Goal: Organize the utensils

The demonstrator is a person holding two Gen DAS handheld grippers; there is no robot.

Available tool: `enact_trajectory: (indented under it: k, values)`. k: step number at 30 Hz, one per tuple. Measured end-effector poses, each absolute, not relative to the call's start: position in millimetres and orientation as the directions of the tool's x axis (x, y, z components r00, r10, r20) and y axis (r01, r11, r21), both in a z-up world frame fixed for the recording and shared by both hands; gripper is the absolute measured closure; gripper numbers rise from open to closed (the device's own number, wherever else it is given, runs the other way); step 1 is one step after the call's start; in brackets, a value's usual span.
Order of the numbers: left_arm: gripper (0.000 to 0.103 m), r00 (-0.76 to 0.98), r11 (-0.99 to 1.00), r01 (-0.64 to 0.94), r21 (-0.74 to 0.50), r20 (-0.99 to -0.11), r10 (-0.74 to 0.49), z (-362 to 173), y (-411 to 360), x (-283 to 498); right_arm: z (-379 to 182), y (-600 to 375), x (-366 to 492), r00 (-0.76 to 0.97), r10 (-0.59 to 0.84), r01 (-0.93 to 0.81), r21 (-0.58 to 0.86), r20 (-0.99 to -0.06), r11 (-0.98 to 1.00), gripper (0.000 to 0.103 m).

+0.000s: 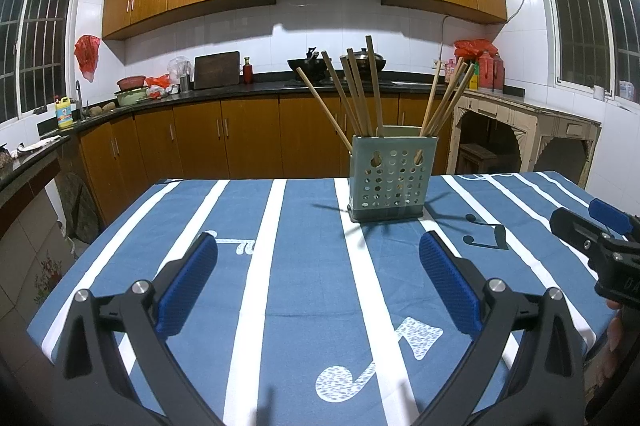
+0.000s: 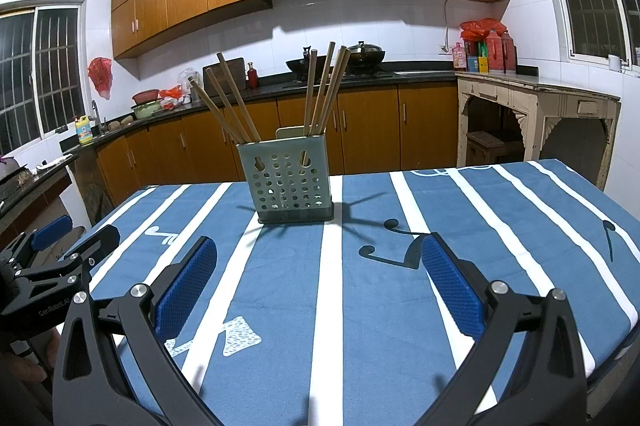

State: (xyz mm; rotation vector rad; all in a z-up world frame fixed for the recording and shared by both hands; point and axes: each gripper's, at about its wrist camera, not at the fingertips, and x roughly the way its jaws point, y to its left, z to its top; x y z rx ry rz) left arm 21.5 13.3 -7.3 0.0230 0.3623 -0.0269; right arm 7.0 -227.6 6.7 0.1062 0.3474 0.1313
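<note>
A pale green perforated utensil holder (image 1: 387,178) (image 2: 287,180) stands upright on the far middle of the table. Several wooden chopsticks (image 1: 358,92) (image 2: 320,90) stick out of it, fanned left and right. My left gripper (image 1: 318,258) hovers low over the cloth, open and holding nothing, short of the holder. My right gripper (image 2: 319,262) is likewise open and holds nothing, nearer than the holder. Each gripper shows at the edge of the other's view: the right gripper (image 1: 592,230) and the left gripper (image 2: 76,234).
The table wears a blue cloth with white stripes and music notes (image 1: 280,266) (image 2: 400,306). Behind it run wooden kitchen cabinets and a dark counter (image 1: 224,92) with a wok, bottles and a cutting board. A cream wooden side table (image 2: 540,98) stands at the right.
</note>
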Motion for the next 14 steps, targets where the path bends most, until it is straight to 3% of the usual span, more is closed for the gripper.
enact_trajectory:
  k: [14]
  values:
    - [0.004,0.929,1.000,0.028,0.004,-0.370,-0.025,-5.5,18.8,22.4,8.2,-227.5,7.5,0.931,0.146,-0.109,0.127,-0.333,0.986,0.002]
